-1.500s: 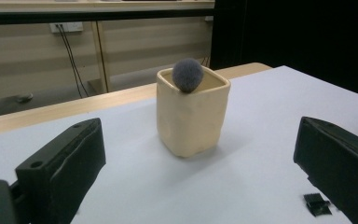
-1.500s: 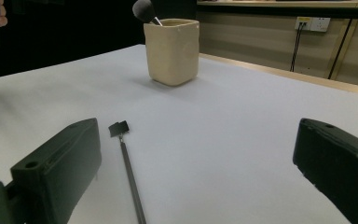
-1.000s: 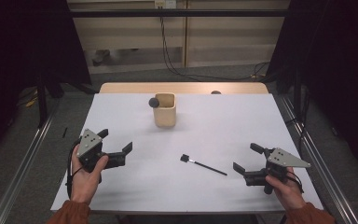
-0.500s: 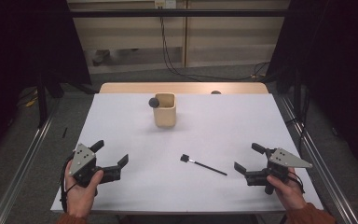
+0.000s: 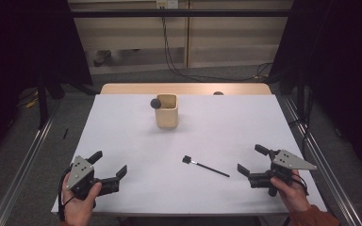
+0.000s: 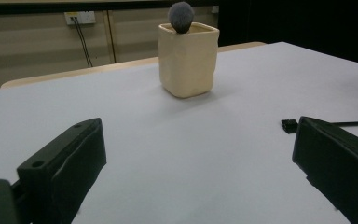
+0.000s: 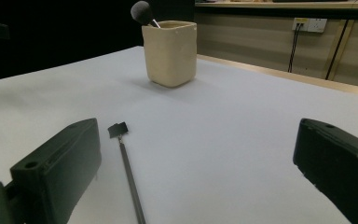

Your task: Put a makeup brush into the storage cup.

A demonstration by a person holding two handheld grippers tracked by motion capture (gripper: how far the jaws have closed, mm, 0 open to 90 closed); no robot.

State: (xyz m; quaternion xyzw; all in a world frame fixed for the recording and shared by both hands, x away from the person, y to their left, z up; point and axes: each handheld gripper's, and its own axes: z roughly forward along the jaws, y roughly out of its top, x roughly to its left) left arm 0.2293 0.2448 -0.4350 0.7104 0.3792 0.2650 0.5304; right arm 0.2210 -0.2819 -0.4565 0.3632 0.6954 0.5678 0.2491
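**Black brush lies loose between 2 open grippers**

Black and thin, the brush (image 5: 205, 167) lies flat on the white table (image 5: 226, 127), its small square head toward 10 o'clock and its handle running toward 4 o'clock. Nothing touches it. The right gripper (image 5: 253, 161) sits near the table's 4 o'clock corner, held in the person's right hand (image 5: 290, 190), with its 2 jaws spread wide and empty; the handle end of the brush lies just to its 9 o'clock side. In the right gripper view the brush (image 7: 127, 164) runs up beside the left-hand jaw, apart from it.

The left gripper (image 5: 109, 165) rests near the 8 o'clock corner in the left hand (image 5: 79, 202), jaws also wide apart and holding nothing, well apart from the brush. Its own view catches the brush head (image 6: 289, 125) just beside the right-hand jaw.

Toward 12 o'clock stands a cream square cup (image 5: 166, 111), upright, with a round dark-headed brush (image 5: 156, 103) leaning out over its rim at 9 o'clock.
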